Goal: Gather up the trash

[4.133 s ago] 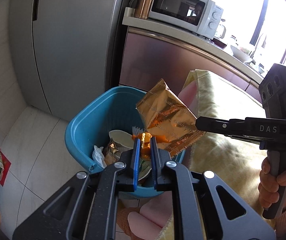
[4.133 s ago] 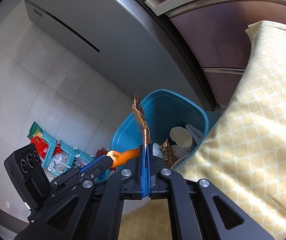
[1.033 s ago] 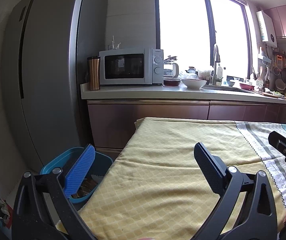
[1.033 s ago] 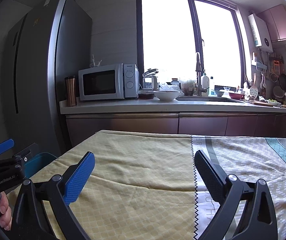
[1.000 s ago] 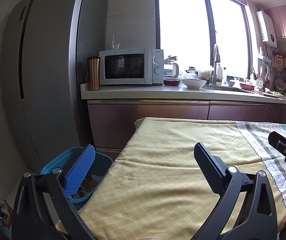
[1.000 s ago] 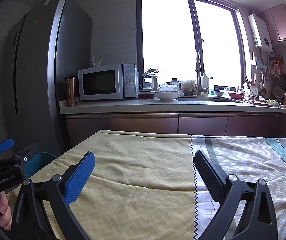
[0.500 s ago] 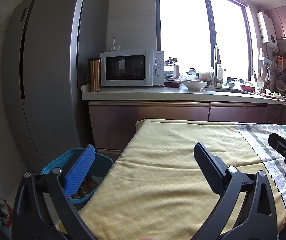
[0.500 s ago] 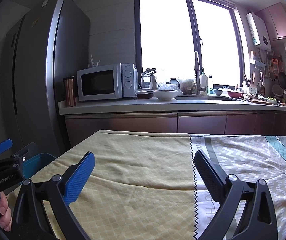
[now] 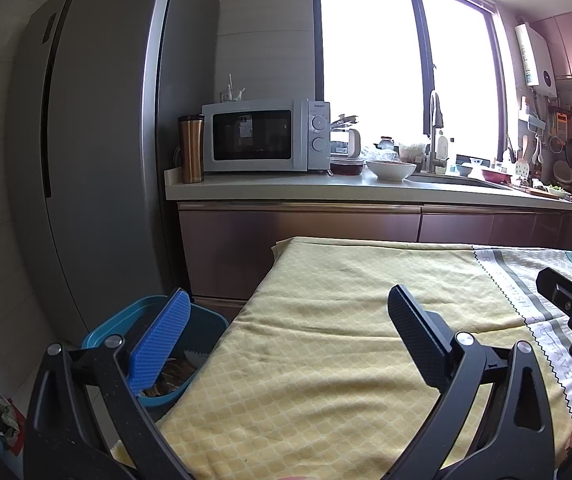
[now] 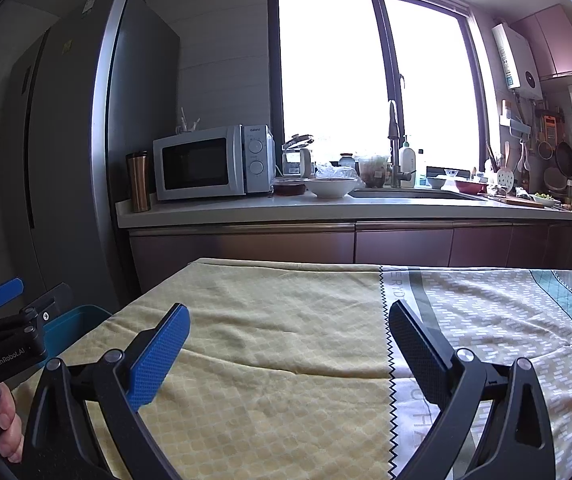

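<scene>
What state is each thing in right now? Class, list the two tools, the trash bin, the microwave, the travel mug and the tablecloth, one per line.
Left tool: open, empty.
Right tool: open, empty.
Blue trash bin: uncovered, trash inside.
Microwave: door shut.
Travel mug: upright, lid on.
Tablecloth: spread flat, slightly creased, nothing on the visible part.
</scene>
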